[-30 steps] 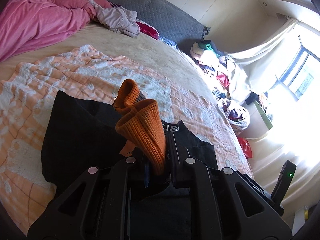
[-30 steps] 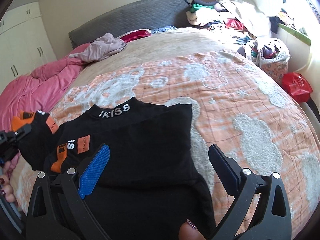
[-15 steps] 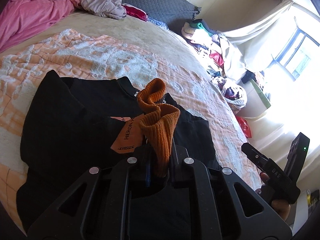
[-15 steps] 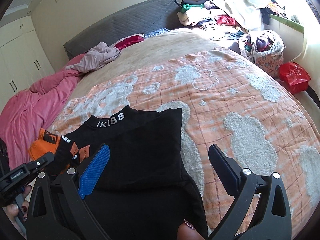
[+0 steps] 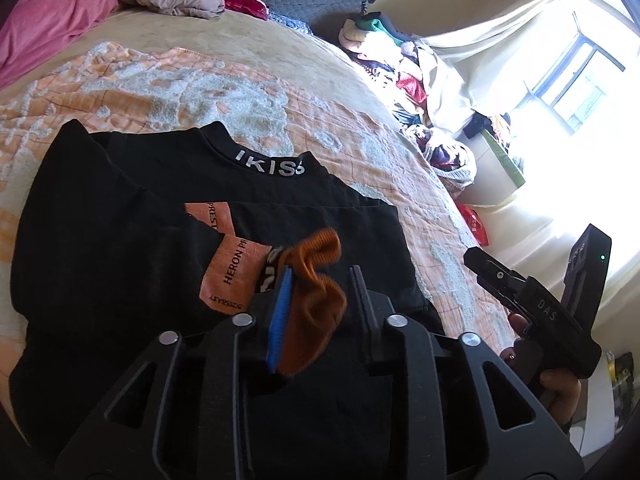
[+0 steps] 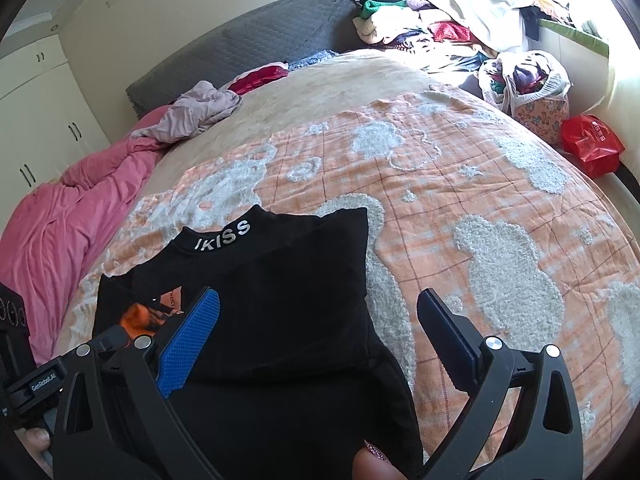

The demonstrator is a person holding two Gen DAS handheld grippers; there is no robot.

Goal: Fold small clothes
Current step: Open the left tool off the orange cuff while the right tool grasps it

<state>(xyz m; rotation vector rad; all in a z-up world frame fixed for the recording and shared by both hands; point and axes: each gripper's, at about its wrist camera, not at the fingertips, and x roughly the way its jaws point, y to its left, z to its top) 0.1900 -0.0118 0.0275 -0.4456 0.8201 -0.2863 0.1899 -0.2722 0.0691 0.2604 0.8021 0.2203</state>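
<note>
A black top with an "IKISS" collar (image 5: 276, 166) lies on the orange-and-white blanket (image 5: 168, 80), its sleeves folded over the body. The sleeve's orange cuff (image 5: 316, 300) lies loose between the fingers of my left gripper (image 5: 322, 276), whose jaws stand apart, low over the shirt. An orange label patch (image 5: 230, 280) shows beside it. In the right wrist view the shirt (image 6: 280, 280) lies under my right gripper (image 6: 320, 304), which is wide open and empty above the folded right side. The left gripper (image 6: 120, 338) shows at that view's left edge.
A pink duvet (image 6: 60, 232) and a crumpled mauve garment (image 6: 200, 108) lie at the bed's far left. A grey headboard cushion (image 6: 248, 44) is behind. Piled clothes (image 6: 432, 28), a full bag (image 6: 532, 88) and a red bag (image 6: 592, 144) sit by the window.
My left gripper carried the orange cuff across over the shirt's body, lowered it and opened; the cuff now lies loose between the fingers. The right gripper stayed open.
</note>
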